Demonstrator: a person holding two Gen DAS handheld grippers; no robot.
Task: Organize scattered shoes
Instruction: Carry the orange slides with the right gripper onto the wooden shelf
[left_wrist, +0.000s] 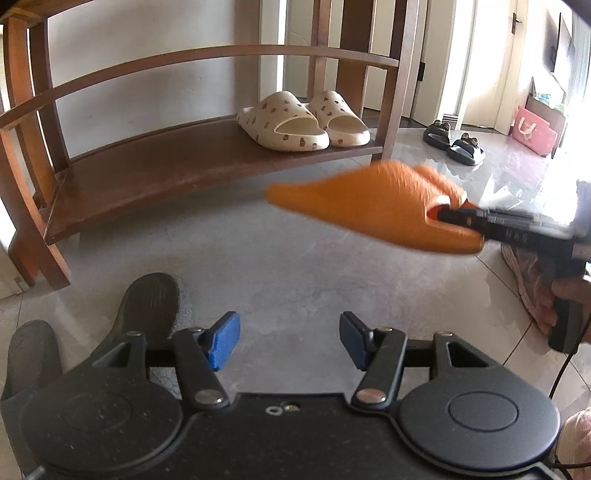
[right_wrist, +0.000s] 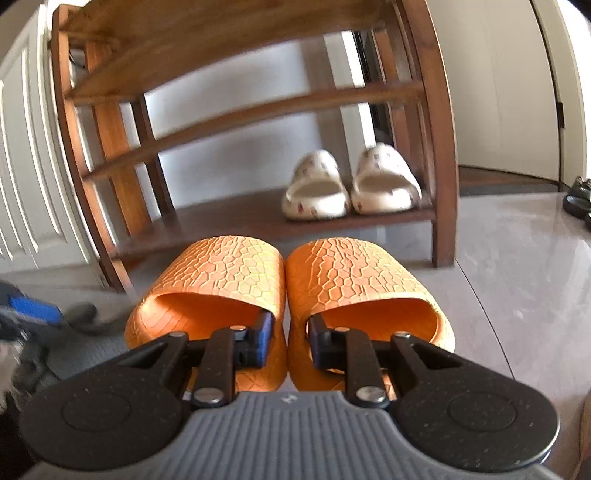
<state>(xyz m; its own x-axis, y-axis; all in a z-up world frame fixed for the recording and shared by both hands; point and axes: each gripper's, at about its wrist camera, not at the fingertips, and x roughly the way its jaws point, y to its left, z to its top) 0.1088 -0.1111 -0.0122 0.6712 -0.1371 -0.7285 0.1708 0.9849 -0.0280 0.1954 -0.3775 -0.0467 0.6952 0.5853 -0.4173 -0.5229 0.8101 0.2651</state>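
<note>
Right gripper (right_wrist: 290, 334) pinches both orange slides (right_wrist: 229, 273) by their inner strap walls, airborne in front of the shoe rack (right_wrist: 439, 147) — carry step. Left gripper (left_wrist: 288, 339) gapes, holding nothing, above the dark slippers (left_wrist: 147, 306). Next: set them on the bottom shelf (left_wrist: 155, 173) left of the cream slides (left_wrist: 284, 122) — free room there, low rail overhead.

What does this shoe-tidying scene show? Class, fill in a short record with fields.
Held item: orange slippers, the pair pinched together by the right gripper, off the floor
Left gripper: open, holding nothing
Rack: cream slippers on the bottom shelf, right end
On the floor: black sandals beyond the rack; dark slippers near the left gripper
</note>
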